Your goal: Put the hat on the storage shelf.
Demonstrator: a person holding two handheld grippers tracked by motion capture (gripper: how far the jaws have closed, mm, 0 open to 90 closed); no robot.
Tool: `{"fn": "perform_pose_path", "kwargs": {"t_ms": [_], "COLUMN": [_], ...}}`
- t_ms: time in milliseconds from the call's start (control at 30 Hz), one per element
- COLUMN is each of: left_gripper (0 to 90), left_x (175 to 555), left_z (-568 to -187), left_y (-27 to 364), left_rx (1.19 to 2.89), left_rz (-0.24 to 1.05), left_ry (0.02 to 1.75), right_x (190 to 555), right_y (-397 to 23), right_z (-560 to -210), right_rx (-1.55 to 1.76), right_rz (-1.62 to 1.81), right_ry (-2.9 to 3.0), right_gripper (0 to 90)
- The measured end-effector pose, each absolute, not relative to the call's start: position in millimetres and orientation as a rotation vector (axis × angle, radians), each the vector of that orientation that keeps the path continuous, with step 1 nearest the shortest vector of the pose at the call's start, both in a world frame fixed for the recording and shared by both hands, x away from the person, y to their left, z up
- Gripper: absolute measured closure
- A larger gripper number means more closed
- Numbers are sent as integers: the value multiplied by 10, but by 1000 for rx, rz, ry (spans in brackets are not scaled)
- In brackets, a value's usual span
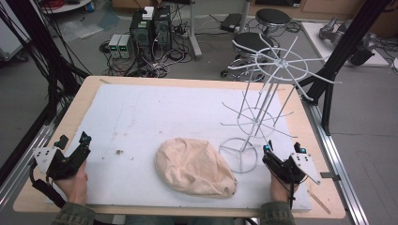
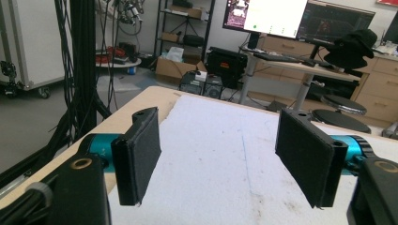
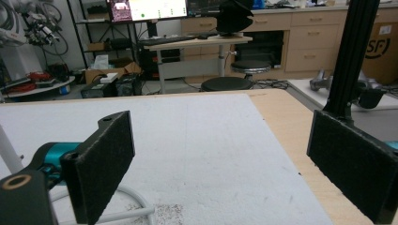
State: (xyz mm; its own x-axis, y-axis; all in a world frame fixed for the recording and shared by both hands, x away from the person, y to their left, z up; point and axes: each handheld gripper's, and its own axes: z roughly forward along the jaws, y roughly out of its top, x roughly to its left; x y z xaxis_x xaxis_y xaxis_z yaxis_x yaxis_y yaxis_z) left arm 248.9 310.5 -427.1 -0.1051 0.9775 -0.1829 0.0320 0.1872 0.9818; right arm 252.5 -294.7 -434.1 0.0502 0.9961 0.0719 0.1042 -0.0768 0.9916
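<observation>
Between the left tool (image 1: 75, 151) and right tool (image 1: 281, 157), both with jaws apart and empty, cloth cap (image 1: 195, 167) flat on the bench (image 1: 131, 112) beside the wire rack (image 1: 263, 101): pinch rim from both sides, lift clear, avoid snagging.

High view looks down on the white mat (image 1: 141, 112); both gripper views skim it, facing forward.

**Workshop clutter around a pale wooden table**

The pale wooden table (image 1: 55, 140) stands on grey floor (image 1: 375, 117). Beyond its far edge sit dark computer towers (image 1: 150, 26) amid tangled cables, with two black round stools (image 1: 272, 18) to their right. Farther behind, a lit monitor (image 2: 265, 16) rests on a desk before wooden drawer cabinets (image 3: 309, 47).
</observation>
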Motion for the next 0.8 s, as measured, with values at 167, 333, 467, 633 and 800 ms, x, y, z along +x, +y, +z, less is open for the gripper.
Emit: {"fn": "perform_pose_path", "kwargs": {"t_ms": [167, 333, 467, 633, 800], "left_gripper": [314, 319, 318, 318, 318], "left_x": [2517, 2567, 2618, 2683, 2802], "left_z": [-4251, -4201, -4126, -4055, -3958], "left_y": [3108, 3064, 3011, 2949, 2871], "left_rx": [1056, 1098, 1125, 1166, 1224], "left_rz": [1112, 1121, 1103, 1092, 1057], "left_ry": [1400, 1374, 1329, 1283, 1247], "right_x": [2542, 2565, 2568, 2571, 2585], "right_y": [-2941, -2910, -2896, -2863, -2850], "right_z": [-4352, -4358, -4362, -4361, -4367], "right_rx": [1375, 1366, 1359, 1344, 1345], "right_rz": [1178, 1173, 1167, 1168, 1171], "right_ry": [1222, 1244, 1252, 1260, 1272], "right_gripper": [69, 69, 68, 68, 68]}}
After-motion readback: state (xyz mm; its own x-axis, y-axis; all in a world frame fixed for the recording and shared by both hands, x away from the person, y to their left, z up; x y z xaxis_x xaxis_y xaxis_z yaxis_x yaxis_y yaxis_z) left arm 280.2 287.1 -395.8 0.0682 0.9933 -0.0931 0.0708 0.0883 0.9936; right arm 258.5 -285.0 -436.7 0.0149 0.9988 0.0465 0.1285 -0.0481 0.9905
